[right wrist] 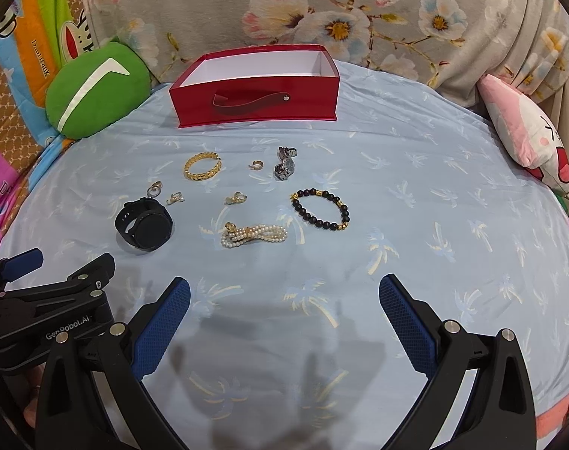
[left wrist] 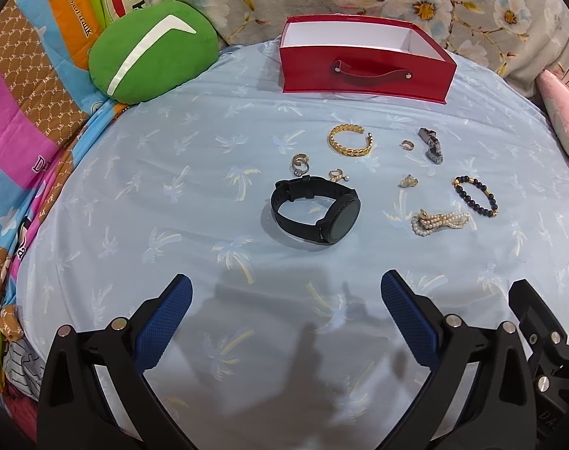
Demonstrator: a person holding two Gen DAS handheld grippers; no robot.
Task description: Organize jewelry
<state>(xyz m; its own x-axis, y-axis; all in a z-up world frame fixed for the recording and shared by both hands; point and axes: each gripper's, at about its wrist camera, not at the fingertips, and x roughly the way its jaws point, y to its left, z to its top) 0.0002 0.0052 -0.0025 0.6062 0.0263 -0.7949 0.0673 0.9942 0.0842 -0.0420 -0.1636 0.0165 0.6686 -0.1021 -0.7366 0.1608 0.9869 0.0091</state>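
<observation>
We are holding both grippers spread wide and empty over the near edge of the blue sheet (left wrist: pixel 134 172), the left gripper (left wrist: pixel 286 300) just beside the right gripper (right wrist: pixel 284 298). All the jewelry is lying loose on the sheet between us and the open red box (left wrist: pixel 363 75) at the far side.

Going left to right, we are looking at two small rings (left wrist: pixel 300 165), then the black watch (left wrist: pixel 316 210) propped on its strap. It looks firm and fairly heavy for its size, so we are judging the strap loop the best place to pinch. The gold cuff (left wrist: pixel 350 140) behind it looks stiff and slick; we would be gripping across its band. Two tiny pieces (left wrist: pixel 407 180) follow, then a dark metal watch (left wrist: pixel 431 146), likely heavy and limp. The pearl strands (left wrist: pixel 440 222) look soft and floppy, best taken at the bunched middle. The bead bracelet (left wrist: pixel 476 195), lying rightmost, probably stretches.

The right view is showing a pink pillow (right wrist: pixel 528 138) far more fully, and more of the box's white floor; the left view is showing more of the green cushion (left wrist: pixel 153 48).
</observation>
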